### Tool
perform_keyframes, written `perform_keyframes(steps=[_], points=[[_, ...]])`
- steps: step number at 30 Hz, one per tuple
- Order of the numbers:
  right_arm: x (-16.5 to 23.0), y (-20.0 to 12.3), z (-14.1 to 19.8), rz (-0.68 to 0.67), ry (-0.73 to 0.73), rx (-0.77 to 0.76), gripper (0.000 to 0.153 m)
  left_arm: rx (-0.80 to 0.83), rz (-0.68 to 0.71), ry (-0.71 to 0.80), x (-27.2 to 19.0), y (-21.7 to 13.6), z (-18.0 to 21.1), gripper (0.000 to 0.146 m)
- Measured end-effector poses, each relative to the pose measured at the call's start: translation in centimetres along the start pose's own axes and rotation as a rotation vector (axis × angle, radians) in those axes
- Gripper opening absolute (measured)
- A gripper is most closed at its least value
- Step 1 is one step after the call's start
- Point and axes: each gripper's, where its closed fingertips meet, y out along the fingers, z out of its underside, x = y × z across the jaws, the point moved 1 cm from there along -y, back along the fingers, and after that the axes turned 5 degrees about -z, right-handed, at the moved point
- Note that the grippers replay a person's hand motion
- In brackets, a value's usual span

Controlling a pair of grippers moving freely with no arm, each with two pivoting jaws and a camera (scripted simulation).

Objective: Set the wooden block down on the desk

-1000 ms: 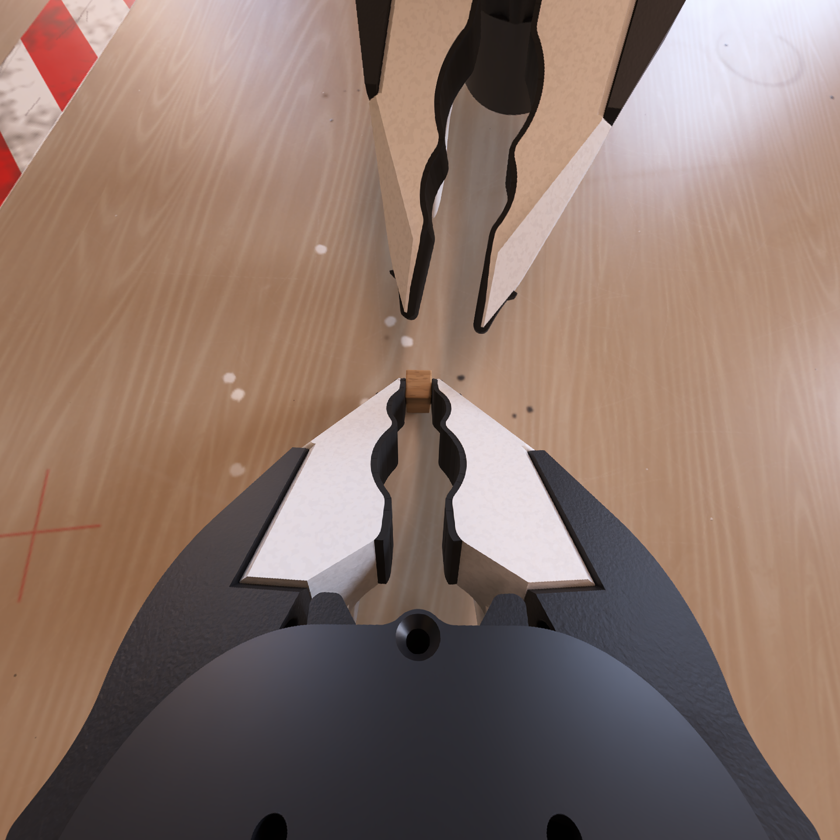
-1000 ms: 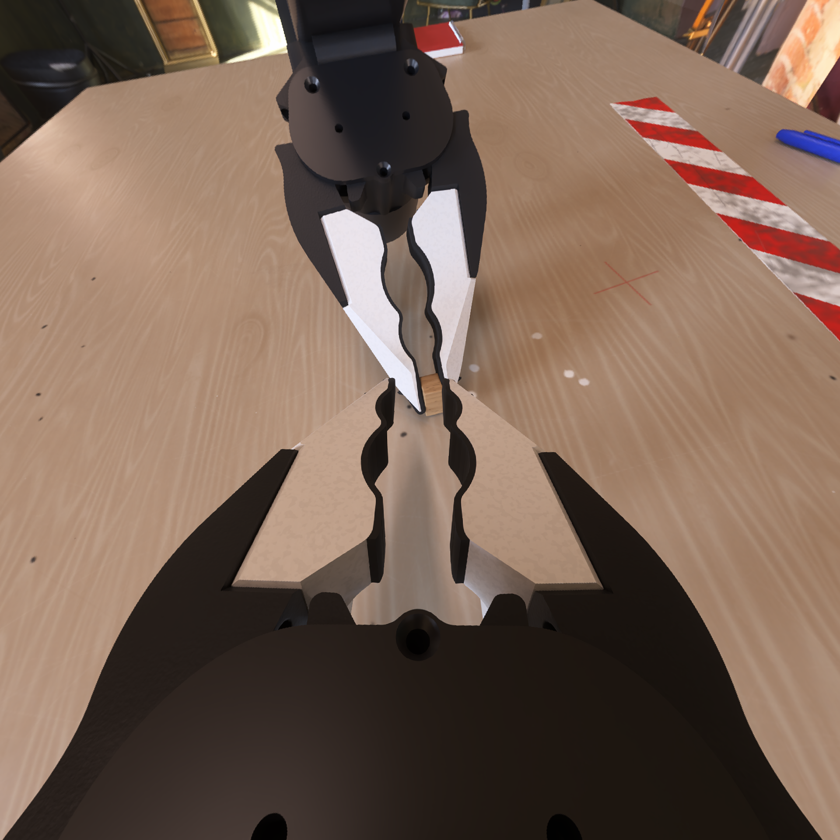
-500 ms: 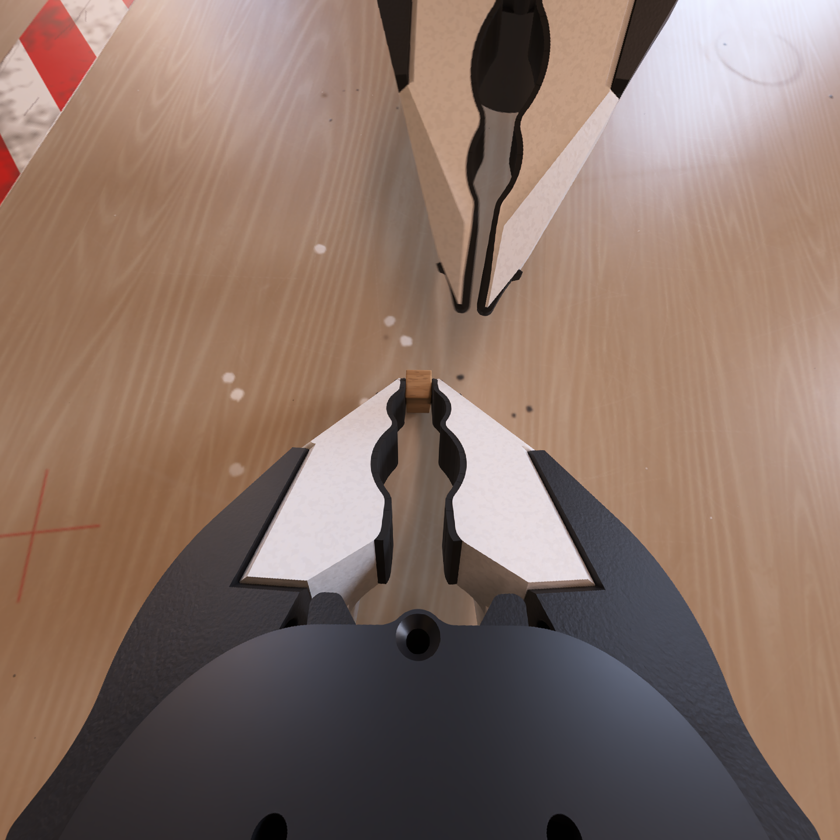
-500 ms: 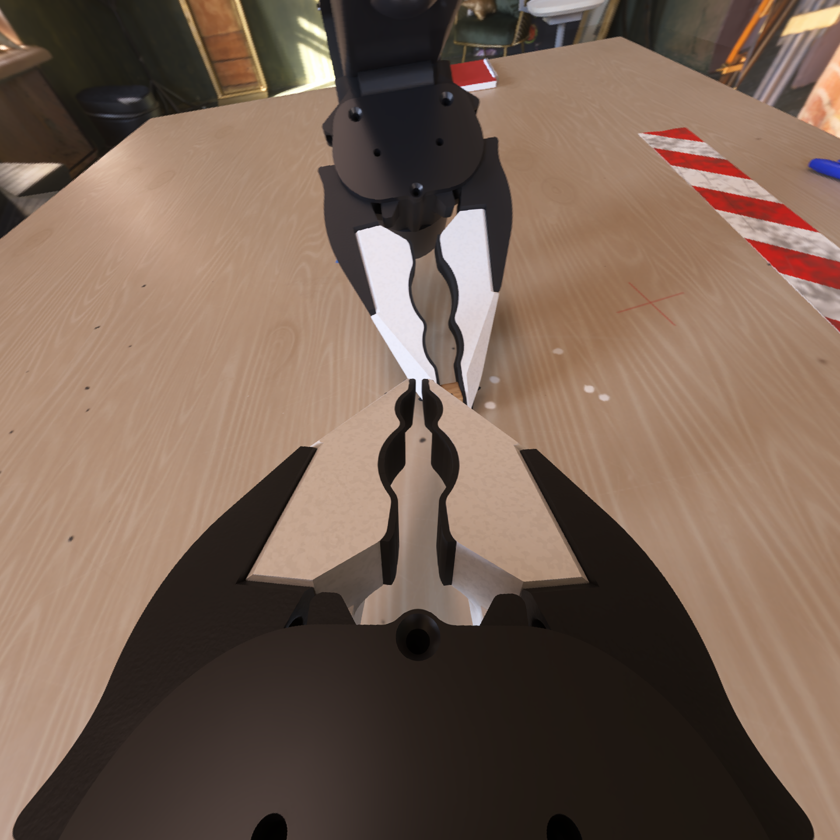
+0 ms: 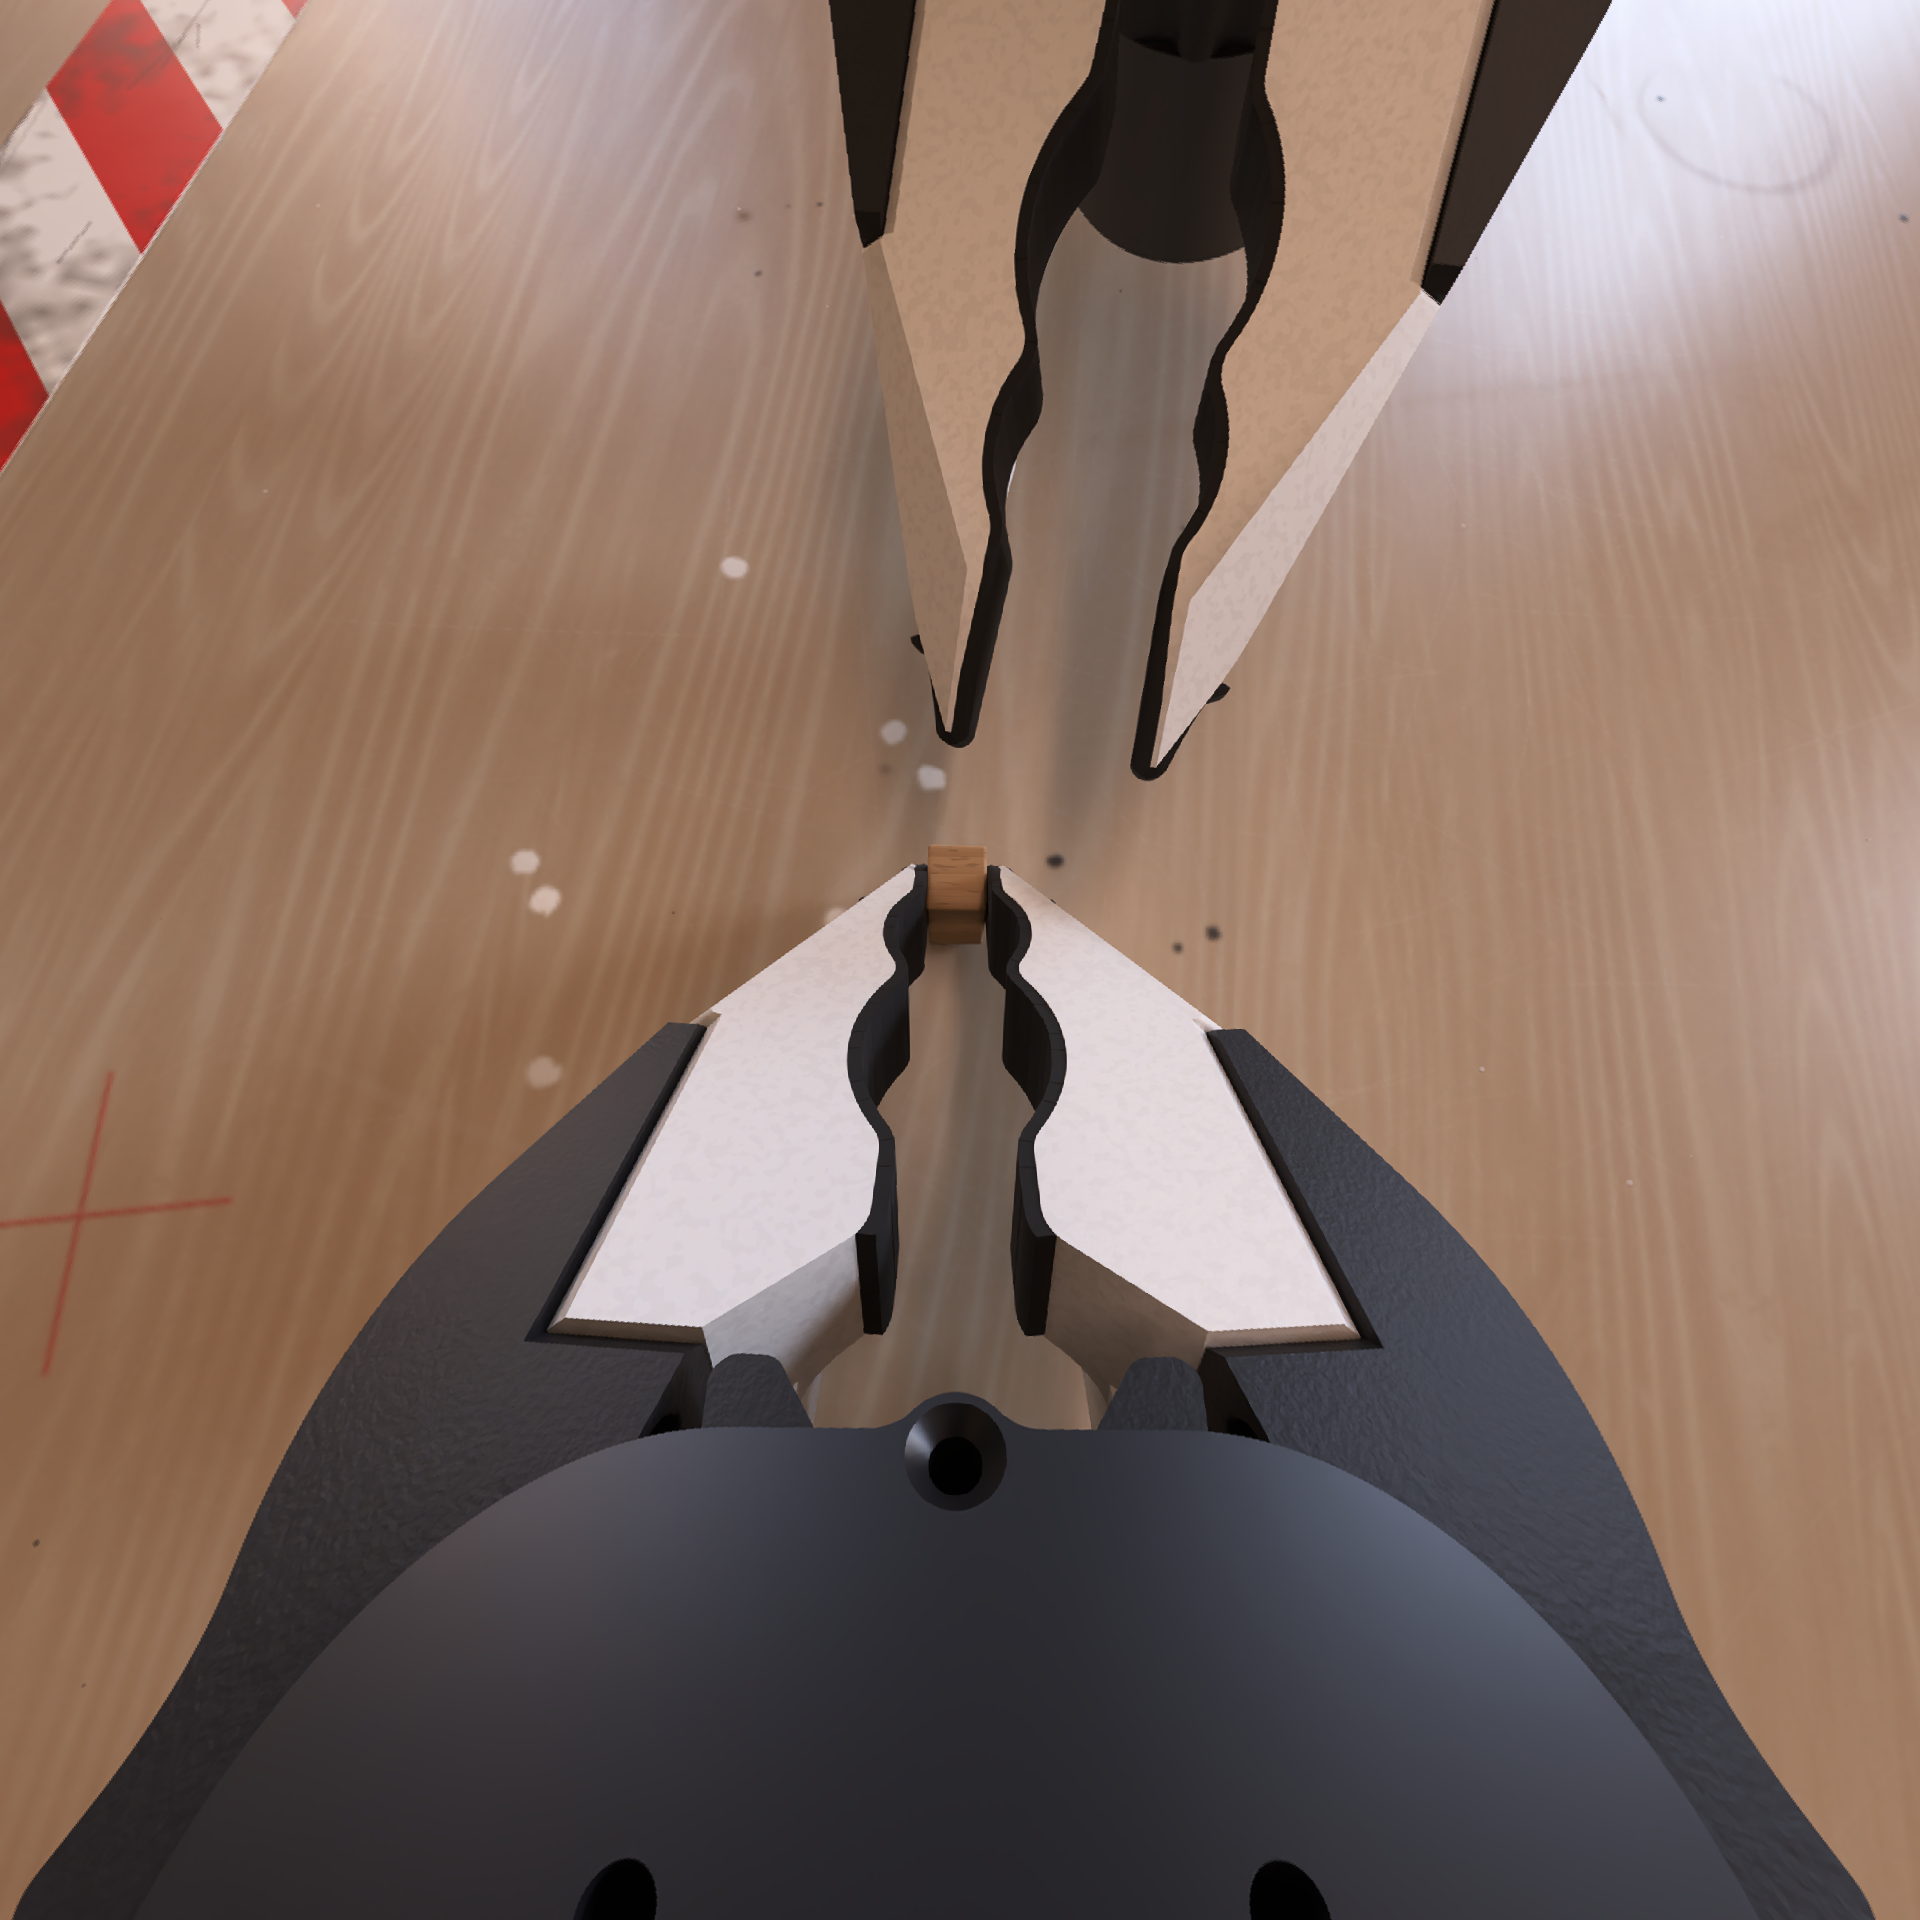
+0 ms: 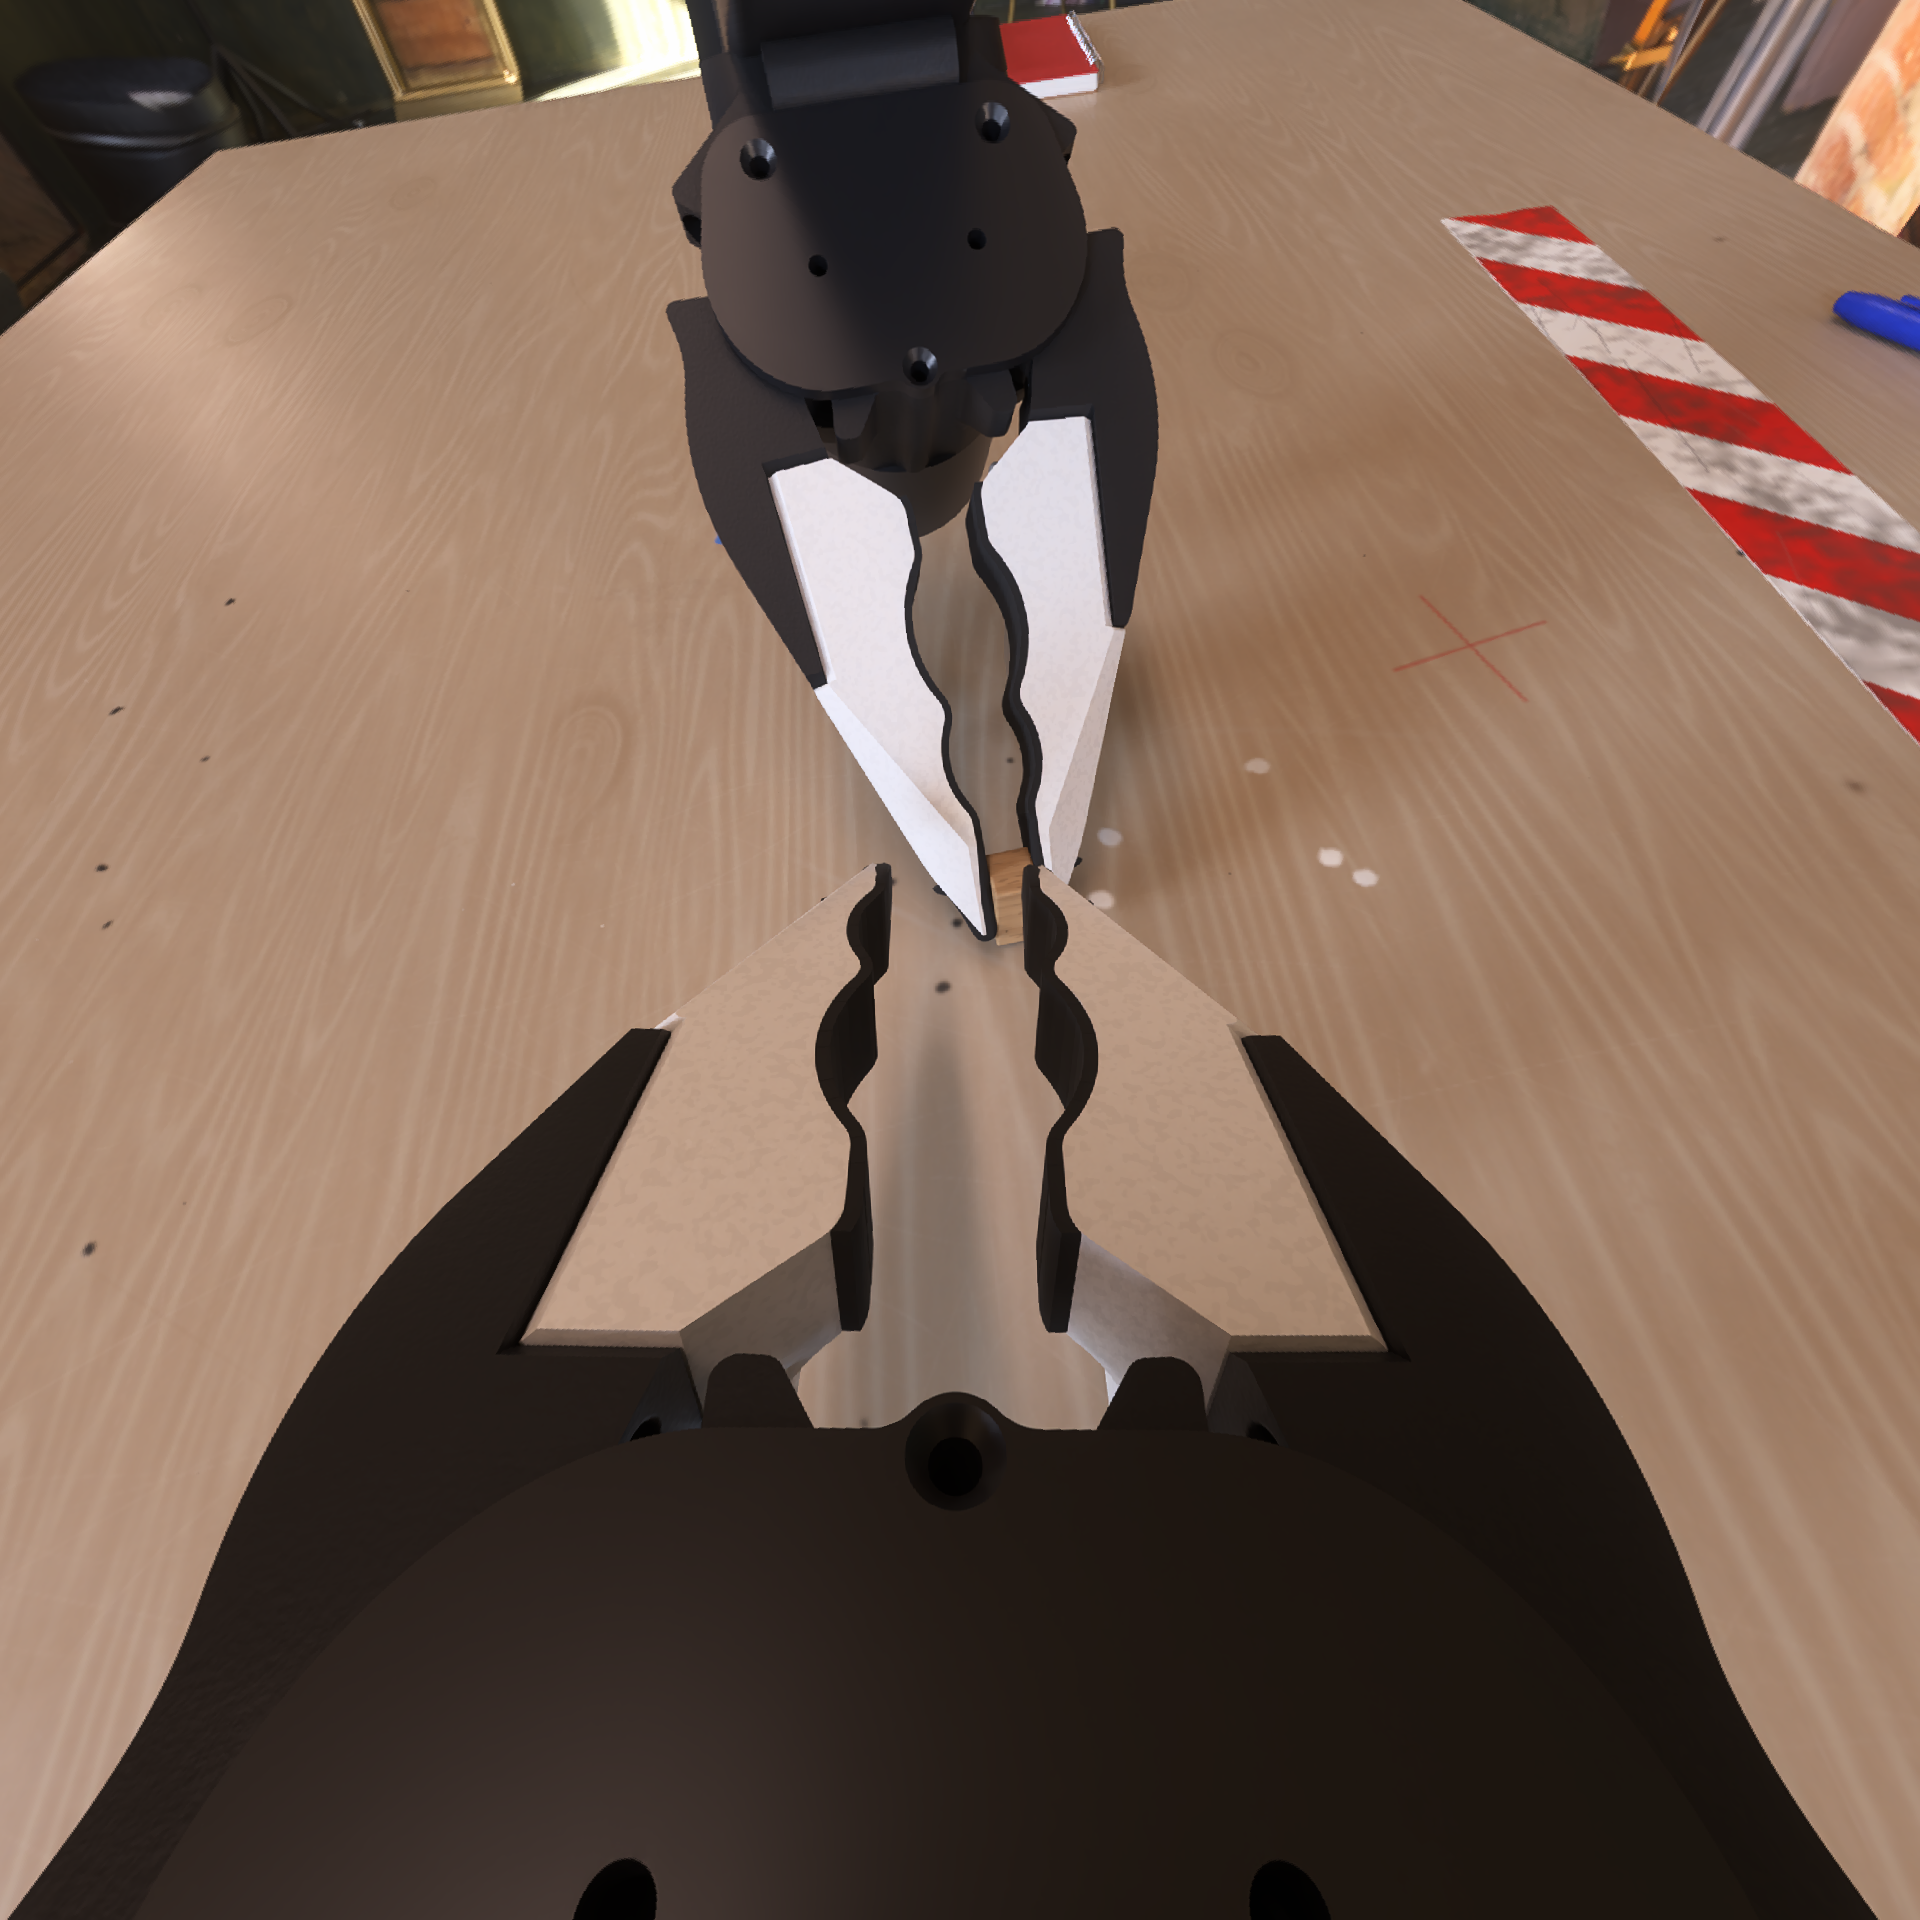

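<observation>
A small wooden block [image 5: 956, 902] is pinched between the white fingertips of my left gripper [image 5: 956, 883], which is shut on it low over the wooden desk [image 5: 416, 623]. I cannot tell whether the block touches the desk. My right gripper [image 5: 1049, 750], with tan fingers, faces it from the far side, open and empty, tips a short way from the block. In the right wrist view my right gripper [image 6: 956, 878] is open, and the left gripper [image 6: 1008, 899] holds the block [image 6: 1006, 868] just beyond its right fingertip.
A red-and-white striped strip [image 6: 1714, 436] lies along the desk's right side, also at the left wrist view's top left [image 5: 94, 208]. A red cross mark [image 6: 1470, 646] is drawn beside it. A blue pen [image 6: 1881, 317] and a red book [image 6: 1044, 57] lie farther off.
My right gripper was open, closed its fingers half a second ago, and has now opened wide again in front of the block. My left gripper and the block have not moved.
</observation>
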Motion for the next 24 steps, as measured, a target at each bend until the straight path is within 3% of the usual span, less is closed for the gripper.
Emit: perform_keyframes(steps=[5,15,24], points=[[1.2,-0.2,-0.3,-0.104,-0.029,-0.027,0.022,0.0,0.0,0.0,0.0,0.0,0.0,0.01],[0.4,-1.1,-1.0,-0.058,0.025,-0.115,0.011,-0.001,-0.004,0.006,0.1,0.0,0.0,0.01],[-0.2,-1.7,-1.5,0.002,0.031,-0.167,0.025,-0.003,-0.015,0.02,0.1,0.0,0.0,0.01]])
